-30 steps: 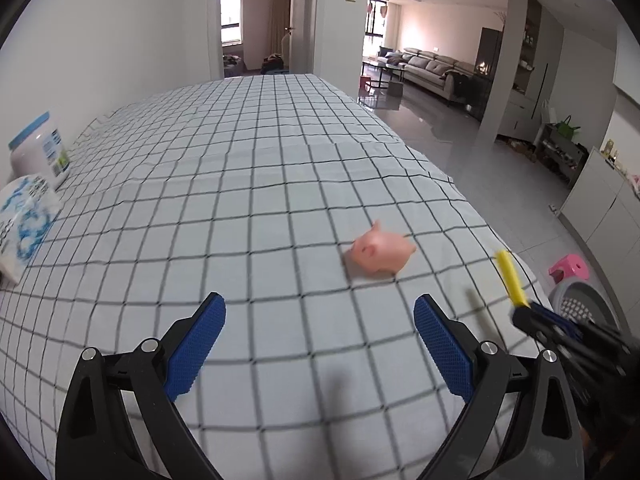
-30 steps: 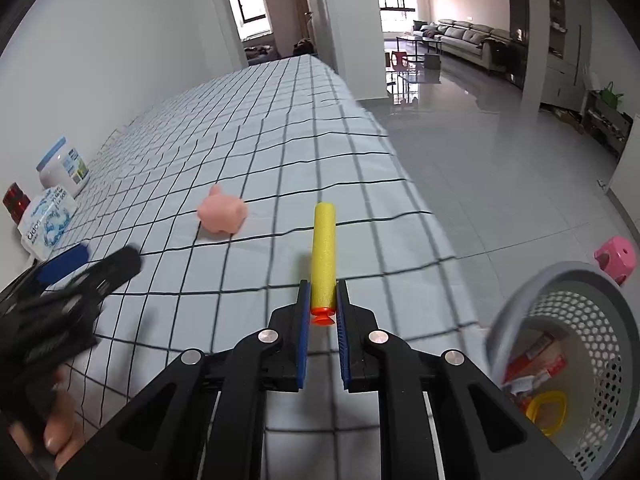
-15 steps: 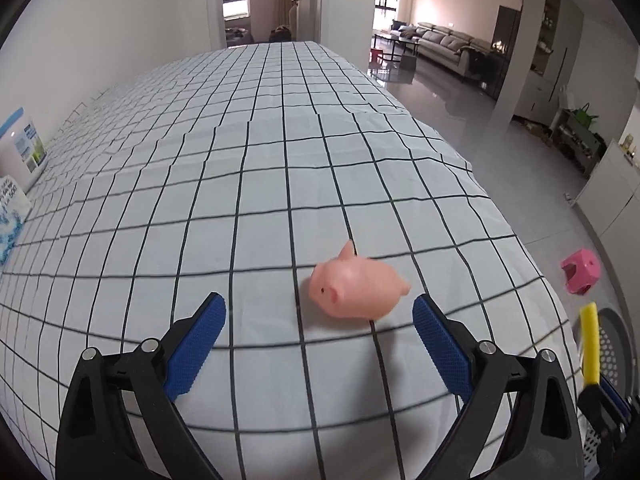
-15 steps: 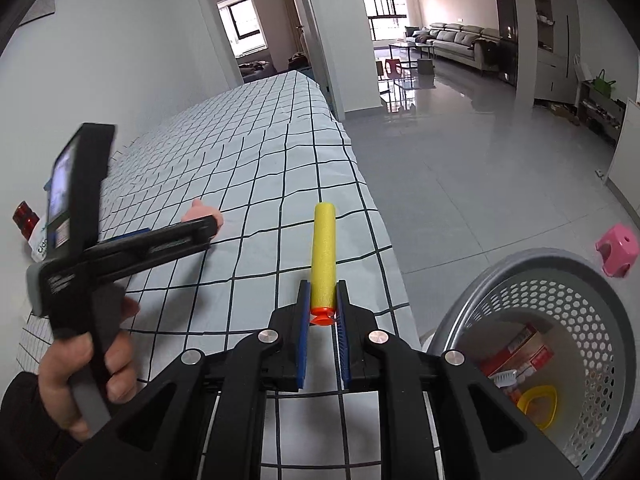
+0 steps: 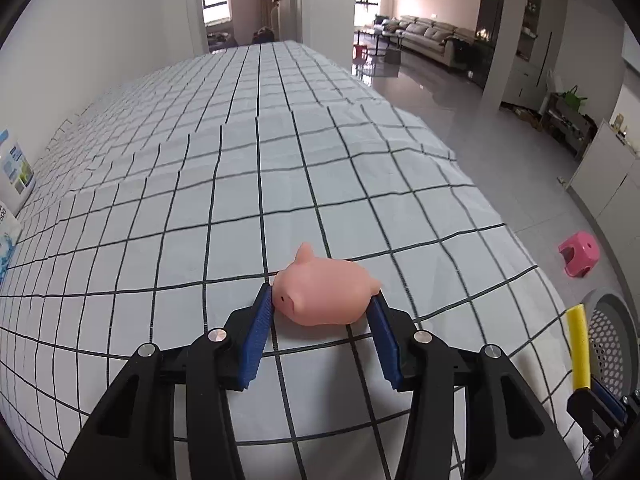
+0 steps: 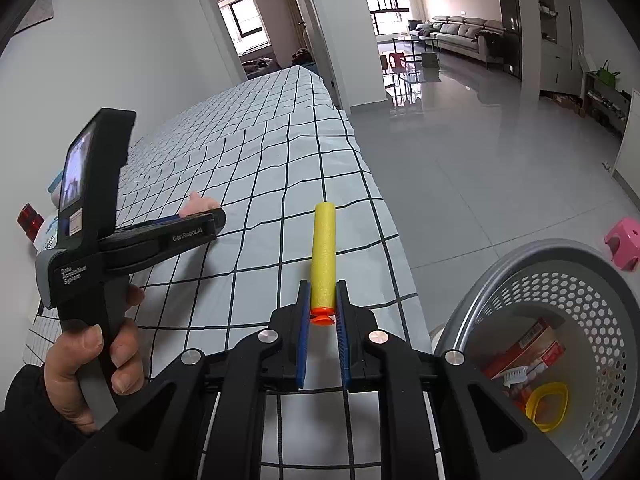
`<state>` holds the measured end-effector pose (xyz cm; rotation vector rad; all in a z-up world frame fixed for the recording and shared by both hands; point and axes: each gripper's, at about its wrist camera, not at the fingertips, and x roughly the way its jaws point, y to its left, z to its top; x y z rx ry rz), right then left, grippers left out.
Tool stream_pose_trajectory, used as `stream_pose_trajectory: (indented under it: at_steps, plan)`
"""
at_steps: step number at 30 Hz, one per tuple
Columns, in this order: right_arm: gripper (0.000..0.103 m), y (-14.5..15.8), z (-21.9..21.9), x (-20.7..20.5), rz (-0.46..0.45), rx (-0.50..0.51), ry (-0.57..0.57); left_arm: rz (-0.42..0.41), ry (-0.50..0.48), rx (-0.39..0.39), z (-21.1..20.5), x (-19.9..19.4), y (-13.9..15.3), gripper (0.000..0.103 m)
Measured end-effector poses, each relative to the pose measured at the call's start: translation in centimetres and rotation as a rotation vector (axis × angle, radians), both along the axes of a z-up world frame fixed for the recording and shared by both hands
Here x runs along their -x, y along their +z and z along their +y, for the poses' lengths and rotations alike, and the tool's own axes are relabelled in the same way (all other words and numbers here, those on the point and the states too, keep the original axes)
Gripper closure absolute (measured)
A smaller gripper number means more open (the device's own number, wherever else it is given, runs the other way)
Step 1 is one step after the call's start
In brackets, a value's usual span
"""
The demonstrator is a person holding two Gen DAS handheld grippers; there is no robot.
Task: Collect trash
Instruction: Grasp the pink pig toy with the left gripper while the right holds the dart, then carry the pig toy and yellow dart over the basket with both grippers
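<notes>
A pink rubber pig (image 5: pixel 326 295) lies on the checked tablecloth (image 5: pixel 224 200) near the table's right edge. My left gripper (image 5: pixel 322 306) has closed its blue pads against the pig's two sides, low on the cloth. From the right wrist view the left gripper (image 6: pixel 208 220) shows side-on with the pig (image 6: pixel 198 204) peeking above it. My right gripper (image 6: pixel 323 304) is shut on a yellow foam dart (image 6: pixel 323 258) by its orange tip, held over the table's edge beside the grey basket (image 6: pixel 520 256). The dart (image 5: pixel 579 346) also shows in the left wrist view.
The grey perforated basket stands on the floor right of the table and holds a red box (image 6: pixel 524 344), a white brush and a yellow ring (image 6: pixel 548 404). A pink stool (image 5: pixel 580 248) sits on the floor beyond. White containers (image 5: pixel 16 168) stand at the table's left edge by the wall.
My left gripper moved forward to the pig and closed from wide open onto its sides. My right gripper kept hold of the dart and stayed beside the basket.
</notes>
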<state>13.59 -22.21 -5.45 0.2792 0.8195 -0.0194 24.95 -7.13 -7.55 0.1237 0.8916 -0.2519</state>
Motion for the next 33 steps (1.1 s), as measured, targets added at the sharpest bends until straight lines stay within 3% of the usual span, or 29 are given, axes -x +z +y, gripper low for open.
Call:
stream_pose_trajectory:
  at_steps: [8,16,27,33]
  plan:
    - [0.091,0.9,-0.6,1.1,-0.013,0.013,-0.025,-0.014,-0.008,0.013,1.0,2.5,1.0,0.057]
    - [0.091,1.8,-1.8,4.4,-0.035,0.024,-0.061,-0.102,-0.053,-0.016,0.7,7.9,4.0,0.057]
    - [0.091,2.0,-6.4,11.2,-0.048,0.049,-0.165,-0.128,-0.211,0.048,-5.2,16.2,5.6,0.057]
    - [0.091,0.4,-10.6,15.1,0.004,0.062,-0.256,-0.101,-0.301,0.073,-9.9,19.0,4.6,0.057]
